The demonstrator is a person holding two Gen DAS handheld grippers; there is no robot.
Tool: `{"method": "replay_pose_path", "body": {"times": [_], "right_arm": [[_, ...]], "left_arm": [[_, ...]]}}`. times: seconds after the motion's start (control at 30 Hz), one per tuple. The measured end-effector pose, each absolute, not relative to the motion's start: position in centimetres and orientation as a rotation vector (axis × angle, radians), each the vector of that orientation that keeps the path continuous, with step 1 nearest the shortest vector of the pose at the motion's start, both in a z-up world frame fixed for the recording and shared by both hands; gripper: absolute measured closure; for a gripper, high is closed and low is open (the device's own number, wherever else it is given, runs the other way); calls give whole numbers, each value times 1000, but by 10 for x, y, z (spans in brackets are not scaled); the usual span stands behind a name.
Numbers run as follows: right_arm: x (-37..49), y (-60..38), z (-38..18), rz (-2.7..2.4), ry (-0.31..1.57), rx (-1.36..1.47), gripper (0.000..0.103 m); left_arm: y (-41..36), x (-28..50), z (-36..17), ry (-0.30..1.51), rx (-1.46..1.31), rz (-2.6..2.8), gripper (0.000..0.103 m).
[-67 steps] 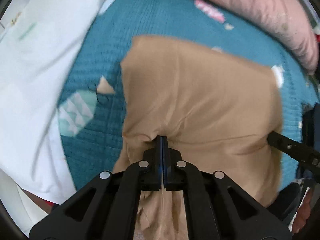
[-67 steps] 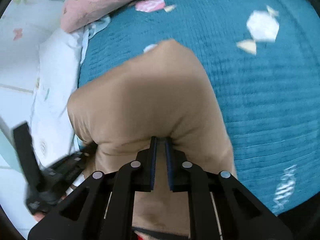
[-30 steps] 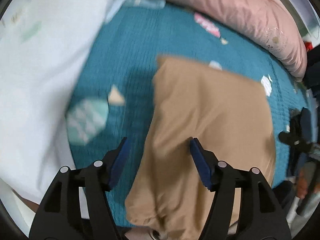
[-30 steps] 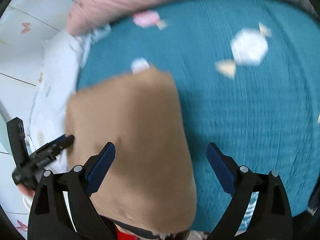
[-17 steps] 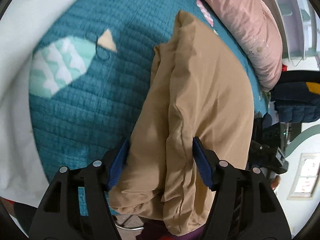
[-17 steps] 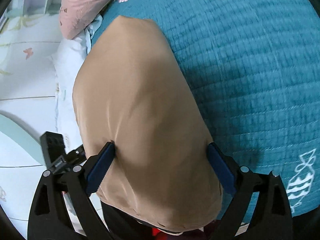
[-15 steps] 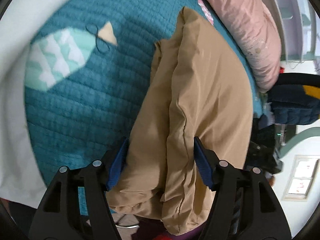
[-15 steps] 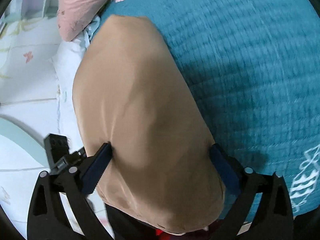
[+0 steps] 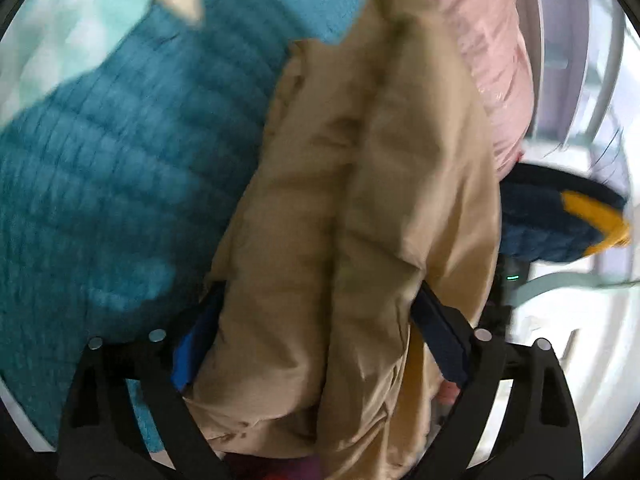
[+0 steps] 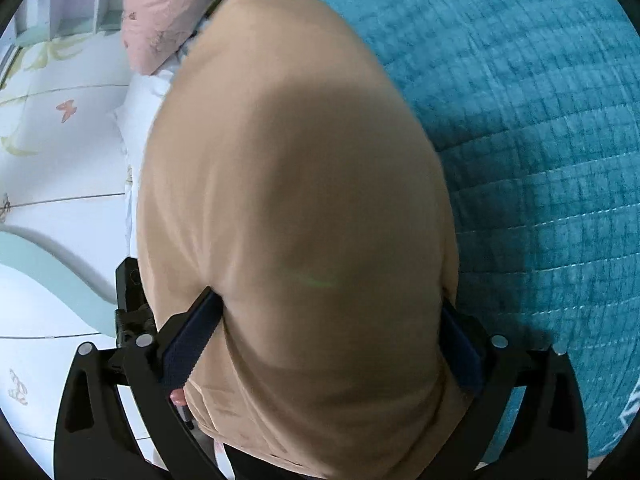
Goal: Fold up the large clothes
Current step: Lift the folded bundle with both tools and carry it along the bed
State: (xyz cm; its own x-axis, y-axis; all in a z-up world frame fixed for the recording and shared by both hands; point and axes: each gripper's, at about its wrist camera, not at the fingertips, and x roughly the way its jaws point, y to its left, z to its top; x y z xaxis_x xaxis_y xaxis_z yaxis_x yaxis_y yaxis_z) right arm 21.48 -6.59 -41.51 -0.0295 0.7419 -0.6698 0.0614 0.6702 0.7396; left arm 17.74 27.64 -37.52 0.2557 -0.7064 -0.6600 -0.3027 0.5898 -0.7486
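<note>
A tan garment (image 9: 360, 160) lies folded into a thick bundle on the teal quilt (image 9: 120, 160). My left gripper (image 9: 318, 300) straddles the bundle's near end and its jaws are opening, with the cloth filling the gap between the blue pads (image 9: 192, 348). In the right wrist view the same tan garment (image 10: 288, 140) bulges up between the wide jaws of my right gripper (image 10: 326, 300), which are closing slightly. The cloth spills over both pads (image 10: 192, 340), and no pinch shows. A black part of the left gripper (image 10: 128, 300) shows beyond the bundle's left side.
A pink pillow (image 9: 492, 40) lies along the far side of the quilt (image 10: 540, 120). A dark blue and yellow item (image 9: 560, 228) sits right of the bundle. White bedding (image 10: 136, 120) and a white surface printed with butterflies (image 10: 60, 120) lie to the left.
Both grippers let go of their pinch on the cloth, opened wide and sank down around the folded bundle. The views tilted steeply downward. The left jaws stand wider than half a second ago.
</note>
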Motion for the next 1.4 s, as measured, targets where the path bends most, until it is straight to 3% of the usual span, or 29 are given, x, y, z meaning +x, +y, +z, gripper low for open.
{"method": "replay_pose_path", "body": {"times": [0.07, 0.1, 0.43, 0.57, 0.9, 1.17, 1.4], "right_arm": [[212, -66, -405, 622, 1503, 676, 21], [213, -67, -400, 639, 1493, 678, 26], [206, -85, -355, 713, 1379, 683, 48], [205, -101, -326, 730, 1301, 639, 56], [207, -194, -259, 723, 1127, 569, 57], [195, -346, -195, 630, 950, 585, 57], [178, -494, -179, 482, 863, 607, 57]], "left_arm": [[268, 176, -365, 1324, -913, -337, 45], [267, 173, -363, 1309, -934, -348, 48], [226, 167, -313, 1244, -791, -377, 50], [195, 172, -295, 1236, -742, -401, 55], [114, 196, -242, 1154, -726, -524, 57], [-32, 240, -178, 1089, -574, -699, 57], [-173, 266, -179, 1102, -549, -837, 57]]}}
